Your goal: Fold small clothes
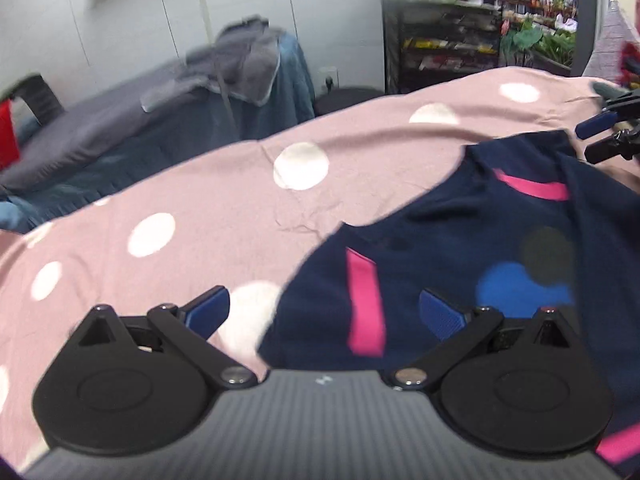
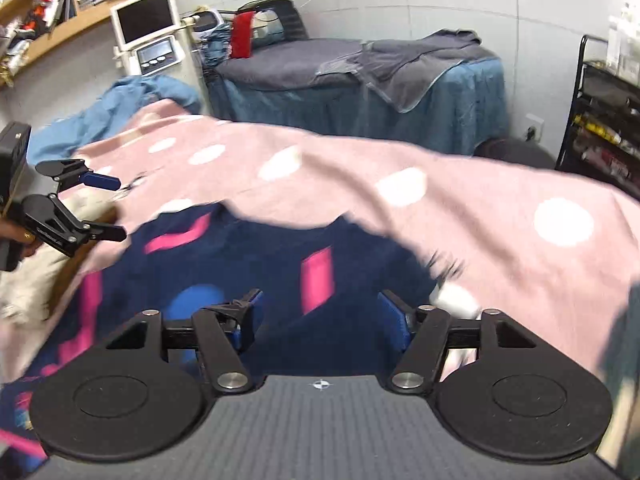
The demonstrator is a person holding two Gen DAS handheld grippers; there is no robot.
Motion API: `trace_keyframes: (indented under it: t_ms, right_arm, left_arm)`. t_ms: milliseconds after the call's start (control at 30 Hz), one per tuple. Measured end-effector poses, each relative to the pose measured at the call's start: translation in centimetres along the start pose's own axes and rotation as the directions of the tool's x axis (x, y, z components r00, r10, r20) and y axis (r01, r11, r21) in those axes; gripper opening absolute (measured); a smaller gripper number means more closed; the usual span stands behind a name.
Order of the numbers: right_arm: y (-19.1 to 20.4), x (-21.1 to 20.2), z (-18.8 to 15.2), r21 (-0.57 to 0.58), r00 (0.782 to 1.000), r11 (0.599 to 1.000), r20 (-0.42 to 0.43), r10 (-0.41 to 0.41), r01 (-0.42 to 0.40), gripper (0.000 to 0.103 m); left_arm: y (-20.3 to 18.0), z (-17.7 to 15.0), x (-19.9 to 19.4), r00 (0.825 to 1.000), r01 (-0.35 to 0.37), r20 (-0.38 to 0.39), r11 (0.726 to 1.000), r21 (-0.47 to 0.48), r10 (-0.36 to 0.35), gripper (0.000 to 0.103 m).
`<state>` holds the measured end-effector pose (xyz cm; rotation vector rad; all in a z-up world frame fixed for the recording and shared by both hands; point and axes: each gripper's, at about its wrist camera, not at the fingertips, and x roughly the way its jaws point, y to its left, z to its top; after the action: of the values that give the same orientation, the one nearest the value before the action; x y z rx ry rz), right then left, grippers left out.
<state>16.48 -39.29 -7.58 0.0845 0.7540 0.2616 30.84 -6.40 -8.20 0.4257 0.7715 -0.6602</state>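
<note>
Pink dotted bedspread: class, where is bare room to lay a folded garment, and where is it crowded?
Free: the pink dotted bedspread between the navy garment and the bed's far edge, ahead of the open left gripper. Also right of the garment, beyond the open right gripper. Crowded: the garment itself, with both grippers at it.

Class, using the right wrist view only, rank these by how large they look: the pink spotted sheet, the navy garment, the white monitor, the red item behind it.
1. pink spotted sheet
2. navy garment
3. white monitor
4. red item

Distance distorts real sizes.

Pink spotted sheet (image 1: 224, 200) apparently bare left of navy garment (image 1: 480, 248).
</note>
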Motion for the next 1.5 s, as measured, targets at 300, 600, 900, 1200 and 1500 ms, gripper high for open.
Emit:
trace_keyframes:
  t_ms: [300,600,900,1200,1500]
  right_arm:
    - [-4.7,5.2,1.1,0.039,0.995,0.996,-0.068,-0.078,0.080,0.101]
    - [-4.3,5.5,0.7,0.055,0.997,0.998,-0.071,0.020,-0.016,0.017]
    - [-1.9,-0.1,1.0,0.108,0.985,0.980,0.055,0.163,-0.168,0.010]
    - [5.0,-14.2,-4.4,-0.037,0.907,0.908,0.054,0.418,-0.417,0.010]
    - [6.8,-17.4,-16.2,0.016,0.878,0.889,-0.155,0.454,-0.457,0.010]
  left_arm:
    - [2.4,1.7,8.5,0.984,0.152,-0.096,0.987,0.045,-0.147,0.101]
    - [1.3,1.0,8.9,0.962,0.265,-0.082,0.964,0.036,-0.261,0.013]
    - [-0.2,0.7,-0.6,0.954,0.295,0.052,0.955,0.030,-0.296,0.003]
    - [-6.1,-10.3,-19.9,0.915,0.371,0.156,0.928,0.040,-0.373,0.003]
    - [-13.9,-26.2,-22.0,0.922,0.384,0.000,0.912,-0.146,-0.388,0.004]
